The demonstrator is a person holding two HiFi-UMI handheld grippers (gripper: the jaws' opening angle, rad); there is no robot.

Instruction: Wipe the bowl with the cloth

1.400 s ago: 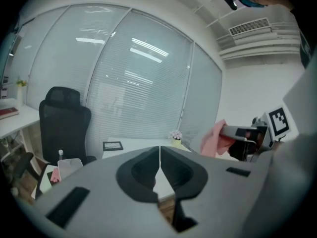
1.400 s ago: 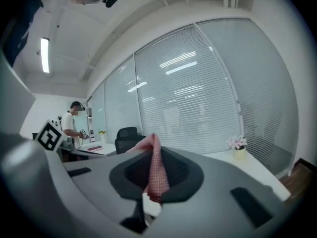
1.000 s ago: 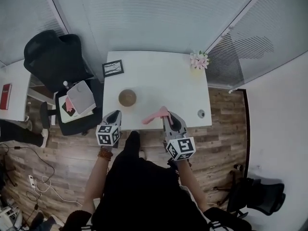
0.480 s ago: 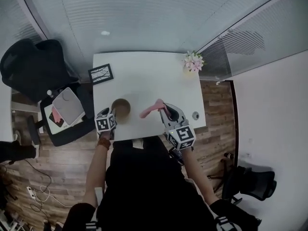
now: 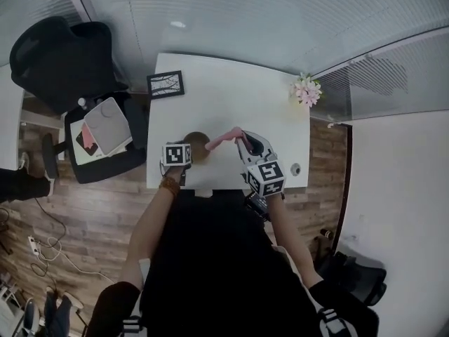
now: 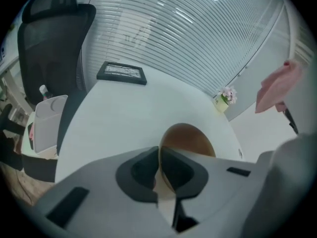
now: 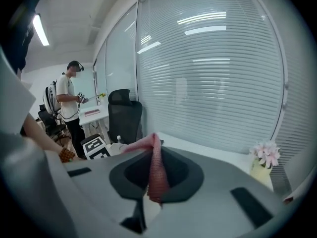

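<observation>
A brown bowl [image 5: 200,143] stands near the front edge of the white table [image 5: 231,104]. My left gripper [image 5: 186,150] reaches it from the left. In the left gripper view the bowl [image 6: 190,139] has its near rim between the closing jaws of that gripper [image 6: 159,156], and the pads press on the rim. A pink cloth [image 5: 224,138] hangs out leftward from my right gripper [image 5: 243,139], just right of the bowl and above the table. The right gripper view shows this gripper [image 7: 154,158] shut on the cloth [image 7: 157,177].
A black picture frame [image 5: 165,85] lies at the table's back left and a small flower pot [image 5: 306,90] at its back right. A small round object [image 5: 295,168] sits by the right front corner. A black chair [image 5: 59,48] and a loaded stool [image 5: 105,125] stand left. A person [image 7: 67,98] stands far off.
My left gripper has moved from the table's front edge up to the bowl and closed on its rim. The right gripper has carried the cloth left, closer to the bowl.
</observation>
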